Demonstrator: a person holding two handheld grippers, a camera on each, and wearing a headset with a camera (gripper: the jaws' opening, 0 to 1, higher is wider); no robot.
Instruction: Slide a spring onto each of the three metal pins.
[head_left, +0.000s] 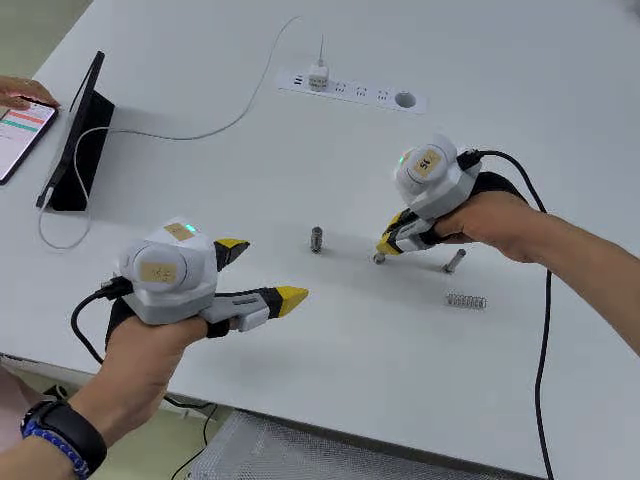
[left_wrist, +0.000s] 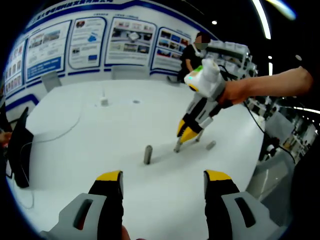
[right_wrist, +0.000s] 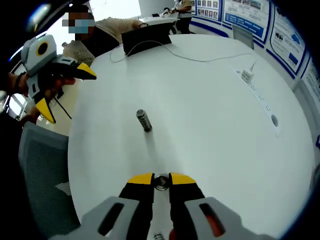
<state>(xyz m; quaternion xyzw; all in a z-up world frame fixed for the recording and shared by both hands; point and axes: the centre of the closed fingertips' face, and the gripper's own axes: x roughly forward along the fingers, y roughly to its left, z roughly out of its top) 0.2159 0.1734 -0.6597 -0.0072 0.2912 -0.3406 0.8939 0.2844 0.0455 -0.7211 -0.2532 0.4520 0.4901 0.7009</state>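
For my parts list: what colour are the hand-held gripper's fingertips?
Yellow fingertips, clearest in left gripper view.

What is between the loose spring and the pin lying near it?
Nothing visible. Only bare table separates the spring and the lying pin. The right gripper, holding another pin, is off to their side.

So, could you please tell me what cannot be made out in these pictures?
Head view: the right gripper covers most of the gripped pin, so any spring on it is hidden.
Left gripper view: the lying pin is too small and blurred to check for a spring.
Head view: the phone is cut off by the left edge; its text is too small.
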